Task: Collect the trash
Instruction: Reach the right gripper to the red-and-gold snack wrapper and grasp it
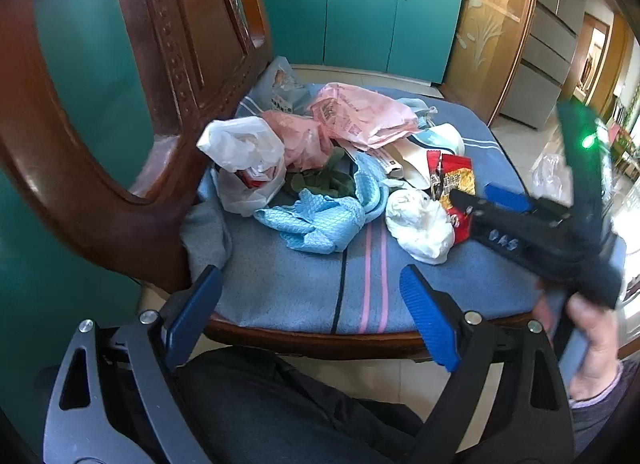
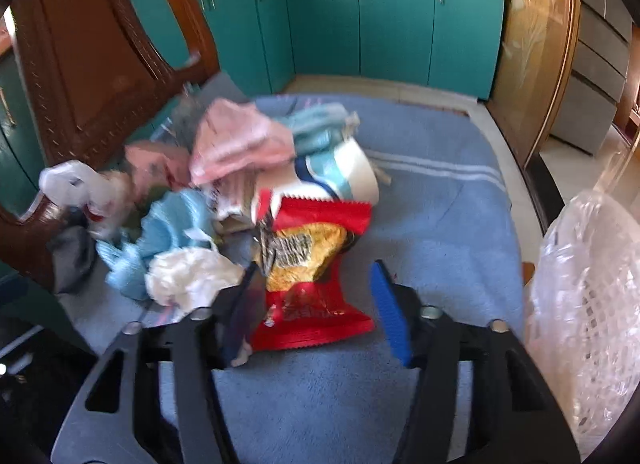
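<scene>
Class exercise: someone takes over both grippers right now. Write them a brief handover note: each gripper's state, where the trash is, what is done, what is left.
Left gripper: open, empty, above the chair cushion's near edge.
Right gripper: fingers either side of the red snack wrapper; not visibly pressing on it yet.
Trash: all piled on the cushion; white crumpled wad, blue cloth, pink bags, white bag.
White basket lined with clear plastic stands right of the chair.
Done: nothing visibly collected.
Left: grip the wrapper, then the rest.
</scene>
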The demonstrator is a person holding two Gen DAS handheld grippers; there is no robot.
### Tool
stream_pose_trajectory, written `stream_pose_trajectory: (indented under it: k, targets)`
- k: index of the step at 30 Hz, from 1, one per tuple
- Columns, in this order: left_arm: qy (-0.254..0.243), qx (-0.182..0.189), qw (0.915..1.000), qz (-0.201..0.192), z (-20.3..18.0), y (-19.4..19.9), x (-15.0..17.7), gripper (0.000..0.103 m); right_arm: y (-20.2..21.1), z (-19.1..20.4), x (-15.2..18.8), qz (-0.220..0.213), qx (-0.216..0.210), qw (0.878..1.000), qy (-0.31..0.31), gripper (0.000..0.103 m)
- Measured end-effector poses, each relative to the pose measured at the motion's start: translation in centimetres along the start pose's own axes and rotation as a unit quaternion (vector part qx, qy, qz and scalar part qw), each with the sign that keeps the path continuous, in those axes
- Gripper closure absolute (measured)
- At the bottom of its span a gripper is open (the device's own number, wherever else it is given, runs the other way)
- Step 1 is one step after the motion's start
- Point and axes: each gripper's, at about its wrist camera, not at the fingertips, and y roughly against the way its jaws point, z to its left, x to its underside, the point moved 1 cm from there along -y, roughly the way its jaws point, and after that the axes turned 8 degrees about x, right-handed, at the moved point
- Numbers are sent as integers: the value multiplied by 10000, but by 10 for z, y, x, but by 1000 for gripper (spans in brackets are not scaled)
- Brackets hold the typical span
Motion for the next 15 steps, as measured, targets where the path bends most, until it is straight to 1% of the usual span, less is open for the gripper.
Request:
stream_pose_trajectory:
  k: [2,4,5,6,7,9,11,13,15]
  targets:
    - [48,208,9997,84,-1,-7,-3,13,-3,-1,6,121,-175,9998,-60,79]
    - [-4,322,9994,137,-8,-13,-5,13,3,-6,10,104,-168,9998,-96,80]
    - [-76,353,9992,163,-13,-17,-7,15,12,-10,12,54,-156,9998,-117,80]
    - [-132,366,9991,188,-18,-21,-9,22,20,-14,13,-17,-121,9998,-129,80]
    - [-193,421,9986,237,-24,-26,-11,24,21,-17,12,-80,-54,9999,-121,80]
    - [-234,571,9977,282,-35,-33,-15,24,39,-31,11,-281,152,9994,-165,80]
    - [-264,732,9964,338,-45,-41,-19,23,52,-44,10,-417,221,9985,-266,80]
    - [-303,895,9944,475,-59,-54,-23,22,68,-57,8,-551,299,9973,-380,80]
    - [-333,880,9940,557,-68,-66,-26,18,78,-67,8,-634,385,9963,-424,80]
